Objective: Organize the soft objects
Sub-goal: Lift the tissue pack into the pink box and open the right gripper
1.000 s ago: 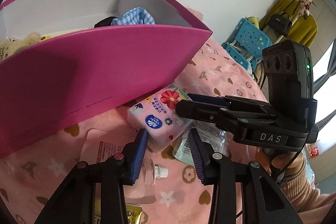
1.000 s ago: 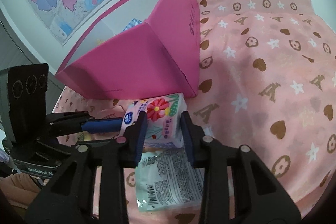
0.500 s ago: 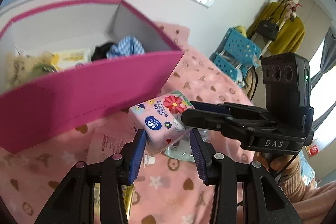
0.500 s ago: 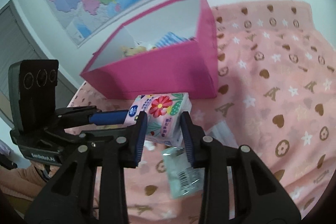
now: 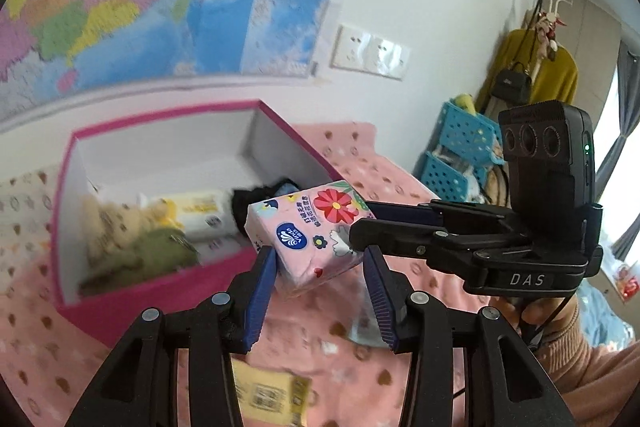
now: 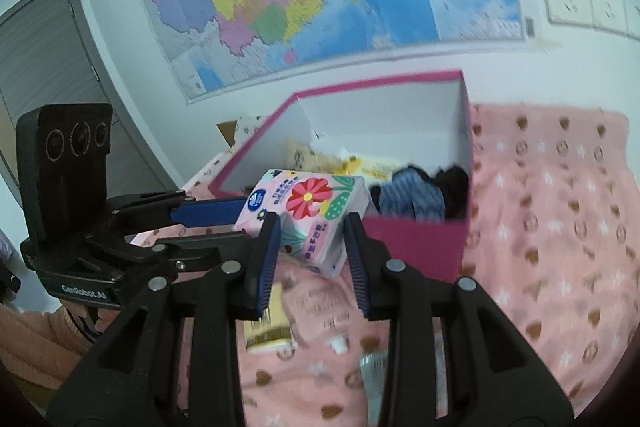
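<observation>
Two black plastic hand-held grippers: left (image 5: 320, 269), right (image 6: 310, 241), blue ribbed pads, silver screws, triple-lens camera blocks marked "DAS" and "GenRobot.AI"; peach knitted sleeves (image 5: 592, 355).

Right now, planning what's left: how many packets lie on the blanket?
3: yellow packet, pink pouch beside it, clear packet nearer; more may be hidden.
</observation>
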`<state>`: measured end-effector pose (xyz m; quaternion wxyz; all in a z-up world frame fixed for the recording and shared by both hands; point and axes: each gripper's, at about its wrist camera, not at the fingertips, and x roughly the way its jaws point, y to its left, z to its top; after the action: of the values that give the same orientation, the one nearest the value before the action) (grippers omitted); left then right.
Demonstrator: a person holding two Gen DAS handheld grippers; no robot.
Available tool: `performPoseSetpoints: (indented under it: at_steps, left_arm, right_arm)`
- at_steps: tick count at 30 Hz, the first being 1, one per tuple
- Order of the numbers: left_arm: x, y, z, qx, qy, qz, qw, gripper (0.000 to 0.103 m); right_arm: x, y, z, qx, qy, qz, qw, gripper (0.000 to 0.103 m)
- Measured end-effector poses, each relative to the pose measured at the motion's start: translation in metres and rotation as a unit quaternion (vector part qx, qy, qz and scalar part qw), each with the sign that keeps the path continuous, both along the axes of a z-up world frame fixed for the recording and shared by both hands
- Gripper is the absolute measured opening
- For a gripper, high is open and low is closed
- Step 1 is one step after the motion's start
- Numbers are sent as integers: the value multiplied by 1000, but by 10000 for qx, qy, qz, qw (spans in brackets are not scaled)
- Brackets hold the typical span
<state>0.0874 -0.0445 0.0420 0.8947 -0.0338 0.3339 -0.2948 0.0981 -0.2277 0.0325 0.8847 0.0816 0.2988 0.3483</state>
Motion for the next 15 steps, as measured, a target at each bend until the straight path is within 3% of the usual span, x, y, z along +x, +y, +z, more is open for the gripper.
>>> performPoseSetpoints:
  at_steps: [15]
  left_arm:
    - [75, 21, -13, 235, 288, 556, 9978, 45]
  right_arm:
    - [85, 34, -5, -361, 277, -50, 9990, 36]
